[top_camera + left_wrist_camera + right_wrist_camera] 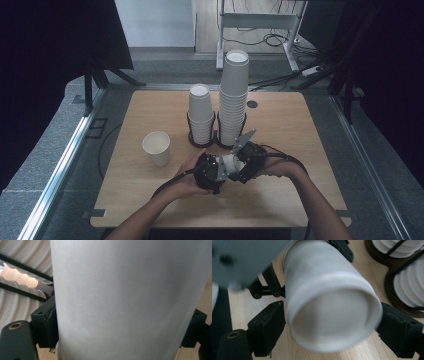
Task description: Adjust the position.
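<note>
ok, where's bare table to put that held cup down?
Free: the wide right side of the table beside the taller cup stack, and the front-left corner below the lone cup. Crowded: the centre, around both stack holders and the hands.

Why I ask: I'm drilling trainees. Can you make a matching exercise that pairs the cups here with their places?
Things:
1. tall stack
2. short stack
3. lone cup
4. held cup

Places:
a. in the left gripper jaws
b. upright on the table, left of the stacks
c. right holder
d. left holder

Pairs: 1-c, 2-d, 3-b, 4-a
</note>
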`<state>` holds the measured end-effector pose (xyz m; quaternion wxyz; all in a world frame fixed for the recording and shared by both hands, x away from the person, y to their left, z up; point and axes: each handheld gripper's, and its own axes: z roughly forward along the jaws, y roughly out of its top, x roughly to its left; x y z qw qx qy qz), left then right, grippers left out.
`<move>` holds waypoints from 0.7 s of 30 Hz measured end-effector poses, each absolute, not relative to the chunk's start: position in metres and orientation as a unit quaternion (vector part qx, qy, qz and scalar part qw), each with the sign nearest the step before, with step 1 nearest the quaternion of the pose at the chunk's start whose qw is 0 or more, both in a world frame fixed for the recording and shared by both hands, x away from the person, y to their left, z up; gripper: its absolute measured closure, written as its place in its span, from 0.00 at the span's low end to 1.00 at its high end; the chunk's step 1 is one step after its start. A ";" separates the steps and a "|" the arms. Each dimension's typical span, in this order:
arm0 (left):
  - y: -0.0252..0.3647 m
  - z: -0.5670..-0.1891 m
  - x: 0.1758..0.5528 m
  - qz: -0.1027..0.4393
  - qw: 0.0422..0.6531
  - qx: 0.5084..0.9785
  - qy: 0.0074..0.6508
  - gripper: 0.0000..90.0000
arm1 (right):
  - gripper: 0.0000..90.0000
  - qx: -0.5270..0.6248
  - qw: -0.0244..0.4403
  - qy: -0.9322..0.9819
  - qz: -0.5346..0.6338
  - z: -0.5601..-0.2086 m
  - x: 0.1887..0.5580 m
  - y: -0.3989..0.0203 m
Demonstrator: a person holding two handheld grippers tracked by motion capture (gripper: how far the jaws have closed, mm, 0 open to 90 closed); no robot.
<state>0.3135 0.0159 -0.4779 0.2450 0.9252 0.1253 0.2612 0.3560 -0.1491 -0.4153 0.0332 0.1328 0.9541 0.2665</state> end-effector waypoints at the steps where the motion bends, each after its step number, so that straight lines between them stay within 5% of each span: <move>1: 0.014 -0.478 0.313 0.265 0.243 0.925 0.124 0.15 | 0.15 0.132 0.031 0.955 0.265 -0.416 0.356 -0.147; 12: 0.013 -0.481 0.311 0.269 0.235 0.927 0.115 0.14 | 0.22 0.115 -0.002 0.962 0.248 -0.424 0.365 -0.135; 21: 0.014 -0.480 0.310 0.247 0.263 0.924 0.126 0.00 | 0.24 0.114 0.008 0.959 0.260 -0.427 0.362 -0.142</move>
